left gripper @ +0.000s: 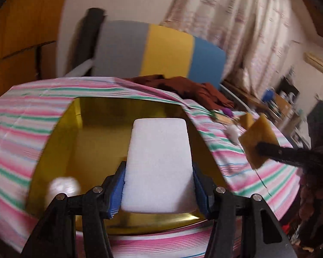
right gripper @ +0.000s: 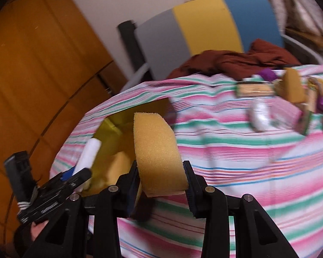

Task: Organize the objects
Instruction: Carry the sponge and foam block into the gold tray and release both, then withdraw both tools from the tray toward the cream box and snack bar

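Surface: striped cloth (left gripper: 21, 116), pink, green, white.
Box (left gripper: 60, 142): open, yellow, glossy inside.
Left gripper (left gripper: 158, 190): clamps white foam block (left gripper: 159, 163) over box.
Right gripper (right gripper: 161, 183): clamps yellow porous sponge (right gripper: 157, 150) beside box.
Writing: none legible.

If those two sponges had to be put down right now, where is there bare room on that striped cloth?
The striped cloth lies bare between the gold box and the far clutter: a wide free patch. Inside the box, bare floor shows beyond a white ball. It is crowded near the small boxes and the brown garment.
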Tool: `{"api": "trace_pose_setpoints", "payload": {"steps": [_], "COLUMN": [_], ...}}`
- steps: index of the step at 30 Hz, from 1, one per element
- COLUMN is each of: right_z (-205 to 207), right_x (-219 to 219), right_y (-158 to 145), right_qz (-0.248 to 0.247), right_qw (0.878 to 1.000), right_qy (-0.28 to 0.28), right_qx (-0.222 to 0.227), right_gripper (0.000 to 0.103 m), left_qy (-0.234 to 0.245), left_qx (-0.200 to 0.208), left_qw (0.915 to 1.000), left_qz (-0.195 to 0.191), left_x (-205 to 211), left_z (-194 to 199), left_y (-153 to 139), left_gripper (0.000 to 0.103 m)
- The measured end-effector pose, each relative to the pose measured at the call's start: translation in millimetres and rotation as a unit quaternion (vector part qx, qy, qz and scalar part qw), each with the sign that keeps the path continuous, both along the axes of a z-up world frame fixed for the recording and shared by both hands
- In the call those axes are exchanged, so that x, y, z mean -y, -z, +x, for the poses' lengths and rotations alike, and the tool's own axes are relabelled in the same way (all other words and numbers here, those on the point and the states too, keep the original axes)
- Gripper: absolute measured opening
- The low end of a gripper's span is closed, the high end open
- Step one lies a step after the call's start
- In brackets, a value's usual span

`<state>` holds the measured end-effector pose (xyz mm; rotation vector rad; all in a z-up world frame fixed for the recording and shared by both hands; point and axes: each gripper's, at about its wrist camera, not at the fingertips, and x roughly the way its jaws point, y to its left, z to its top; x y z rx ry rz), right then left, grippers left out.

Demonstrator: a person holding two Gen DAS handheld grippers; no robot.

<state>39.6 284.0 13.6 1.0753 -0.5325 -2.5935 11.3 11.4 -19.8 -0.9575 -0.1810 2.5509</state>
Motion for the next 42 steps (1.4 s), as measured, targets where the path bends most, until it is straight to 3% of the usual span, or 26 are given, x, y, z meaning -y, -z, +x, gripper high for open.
{"api": "trace_pose_setpoints", "payload": {"steps": [6,11,12,15,16,22,27,36,42], "right_z": [-9,-13,-13,-10,-9,-8,-6,-4,-2], "right_x": [53,75,78,80,79,67,61,57,47], "right_y": [5,15,17,18,18,21,24,24,25], "right_qz": [0.017,0.042,0.046,0.047,0.045,0.033,0.024,0.020,0.013], "right_qw": [0.998,0.996,0.996,0.996,0.997,0.998,0.998,0.999,0.999], "right_qy": [-0.058,-0.071,-0.074,-0.069,-0.066,-0.048,-0.041,-0.036,-0.018], "right_qx": [0.011,0.022,0.024,0.023,0.018,0.023,0.028,0.027,0.029], "right_gripper": [0.039,0.043,0.045,0.071,0.072,0.072,0.072,0.072,0.072], "left_qy": [-0.052,-0.055,-0.054,-0.064,-0.072,-0.120,-0.134,-0.106,-0.085], "left_qx": [0.021,0.052,0.055,0.061,0.064,0.073,0.066,0.047,0.058], "left_qw": [0.9984,0.9969,0.9967,0.9959,0.9952,0.9898,0.9883,0.9932,0.9943], "left_qz": [-0.009,-0.025,-0.027,-0.020,-0.017,0.027,0.032,0.011,0.025], "left_x": [30,33,30,29,31,51,58,39,29], "left_z": [-9,-12,-14,-14,-14,-16,-13,-9,-9], "left_y": [12,25,27,28,28,27,24,15,14], "left_gripper": [0.057,0.057,0.058,0.059,0.059,0.060,0.060,0.060,0.060]}}
